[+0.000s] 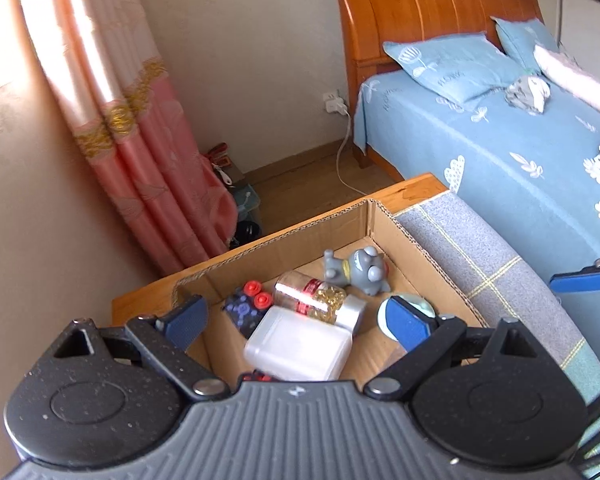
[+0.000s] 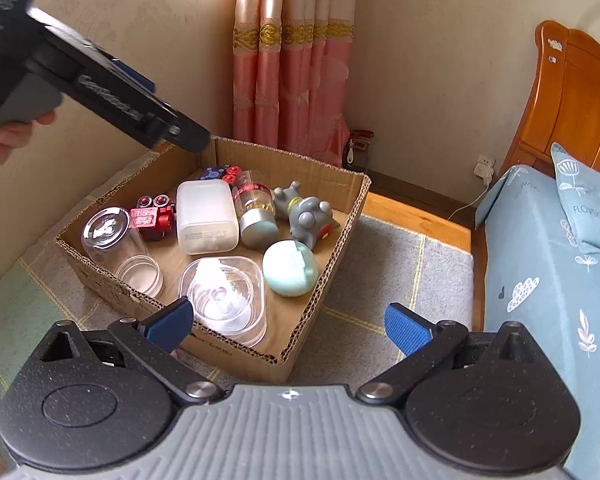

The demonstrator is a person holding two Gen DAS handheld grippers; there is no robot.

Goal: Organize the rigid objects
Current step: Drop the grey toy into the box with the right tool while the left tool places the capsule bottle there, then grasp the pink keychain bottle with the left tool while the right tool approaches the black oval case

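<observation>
both grippers hang released and empty, the left gripper (image 1: 296,316) over the cardboard box's (image 2: 328,240) far-left corner, the right gripper (image 2: 288,324) at its near edge. everything rigid looks boxed already: white bottle (image 2: 206,216) mid-box, clear container (image 2: 224,296) at the near wall, so i'd lift straight out, careful not to clip the cardboard.

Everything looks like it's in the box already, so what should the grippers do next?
Probably lift the left hand-held gripper straight up and away from the brown cardboard box. Its jaws are open and empty, as are those of the right hand-held gripper. The white plastic container, grey toy animal and mint round case all lie inside, and no loose object shows on the grey checked mat.
</observation>
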